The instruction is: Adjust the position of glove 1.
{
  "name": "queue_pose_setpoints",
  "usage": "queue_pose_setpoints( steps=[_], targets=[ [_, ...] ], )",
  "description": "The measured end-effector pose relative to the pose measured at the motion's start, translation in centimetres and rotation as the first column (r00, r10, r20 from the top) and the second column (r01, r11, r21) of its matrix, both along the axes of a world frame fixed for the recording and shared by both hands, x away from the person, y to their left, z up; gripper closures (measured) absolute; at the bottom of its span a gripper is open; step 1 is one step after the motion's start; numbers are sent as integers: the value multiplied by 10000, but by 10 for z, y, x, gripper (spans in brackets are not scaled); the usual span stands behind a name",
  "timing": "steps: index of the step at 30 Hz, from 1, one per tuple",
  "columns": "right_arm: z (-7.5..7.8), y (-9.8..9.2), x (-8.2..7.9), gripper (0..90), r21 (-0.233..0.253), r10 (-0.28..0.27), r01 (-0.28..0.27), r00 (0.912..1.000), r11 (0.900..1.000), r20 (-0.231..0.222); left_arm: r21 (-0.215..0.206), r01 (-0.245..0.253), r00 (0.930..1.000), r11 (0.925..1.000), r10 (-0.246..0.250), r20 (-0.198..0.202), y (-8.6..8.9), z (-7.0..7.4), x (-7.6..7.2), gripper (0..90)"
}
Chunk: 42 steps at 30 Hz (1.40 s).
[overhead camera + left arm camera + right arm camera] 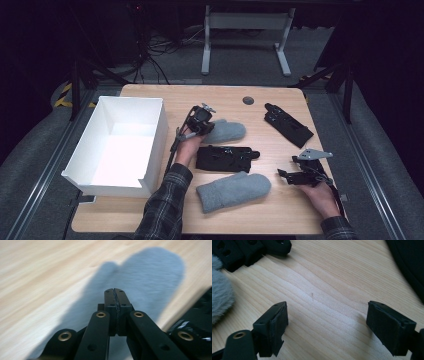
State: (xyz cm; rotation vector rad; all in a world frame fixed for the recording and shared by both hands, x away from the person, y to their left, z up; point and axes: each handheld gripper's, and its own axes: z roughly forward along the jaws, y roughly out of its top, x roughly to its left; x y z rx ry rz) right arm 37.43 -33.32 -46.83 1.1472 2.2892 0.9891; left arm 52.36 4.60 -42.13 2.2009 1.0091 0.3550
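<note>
Two grey mittens lie on the wooden table [150,210]: one at the middle [230,131], one nearer the front [234,190]. A black glove [227,159] rests between them and another black glove [288,125] lies at the back right. My left gripper [204,122] hovers over the cuff end of the middle mitten [150,272]. In the left gripper view that gripper [115,291] has its jaws pressed together, with nothing seen between them. My right gripper [289,170] stands open over bare wood, and in its own view [329,315] the front mitten [219,297] is at the left edge.
A white open box [150,150] stands on the left part of the table. A small dark round disc [248,100] sits near the back edge. The black glove [249,250] shows at the top left of the right gripper view.
</note>
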Motion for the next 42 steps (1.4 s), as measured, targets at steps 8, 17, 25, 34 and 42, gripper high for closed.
queue_pose_setpoints(
  steps=[8,17,25,34,42],
  targets=[
    [0,0,0,183,-2,3,-3,10000,10000,0,611,-1044,9940,9927,1061,-252,23,-10,5,899],
    [0,0,0,184,15,13,-13,10000,10000,2,542,-793,9954,9954,820,-503,25,-12,-11,899],
    [0,0,0,184,18,35,-35,10000,10000,-2,-75,36,9999,10000,-36,-93,20,-3,-14,766],
    [0,0,0,184,21,85,-85,10000,10000,-6,-216,1577,9874,9873,-1579,-73,9,-9,-6,535],
    [0,0,0,183,22,99,-99,10000,9999,-10,353,2216,9743,9745,-2199,-483,2,-22,-2,550]
  ],
)
